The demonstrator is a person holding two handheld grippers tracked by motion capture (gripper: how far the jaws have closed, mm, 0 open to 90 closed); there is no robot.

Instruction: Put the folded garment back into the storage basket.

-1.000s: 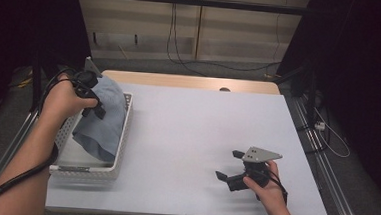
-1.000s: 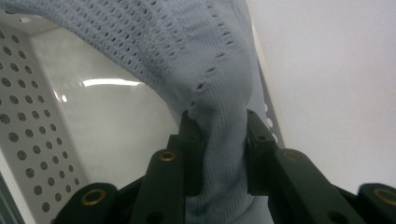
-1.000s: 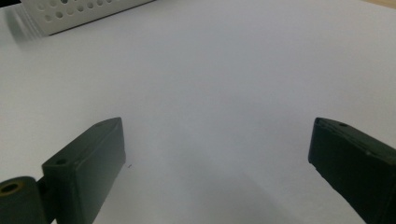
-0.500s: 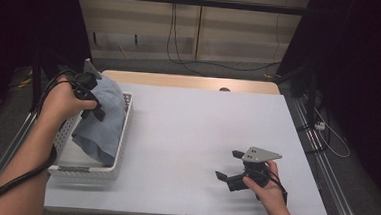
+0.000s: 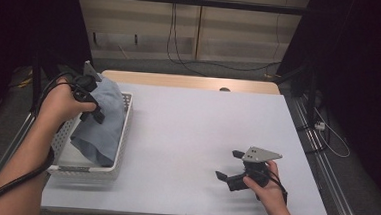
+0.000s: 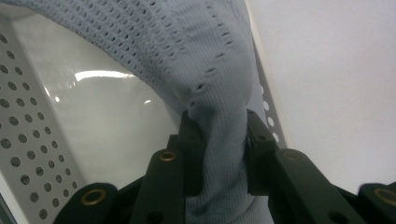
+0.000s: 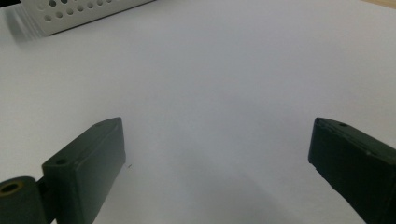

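A pale blue knitted cloth (image 5: pixel 101 121) hangs over the white perforated basket (image 5: pixel 118 155) at the table's left. My left gripper (image 5: pixel 94 110) is shut on a bunched fold of that blue cloth (image 6: pixel 219 84), which runs up between its two black jaws in the left gripper view, with the basket's wall (image 6: pixel 28 140) behind. My right gripper (image 5: pixel 229 166) rests low on the white table (image 5: pixel 197 133) at the front right, pointing left, jaws wide apart. Nothing lies between the right gripper's fingers (image 7: pixel 88 163), and the gripper (image 7: pixel 215 158) faces bare table.
The basket's corner (image 7: pixel 74 14) shows far off in the right gripper view. A wooden strip (image 5: pixel 190 81) borders the table's far edge, with a small dark knob (image 5: pixel 224 89) on it. Metal rails (image 5: pixel 320 160) run along the right side.
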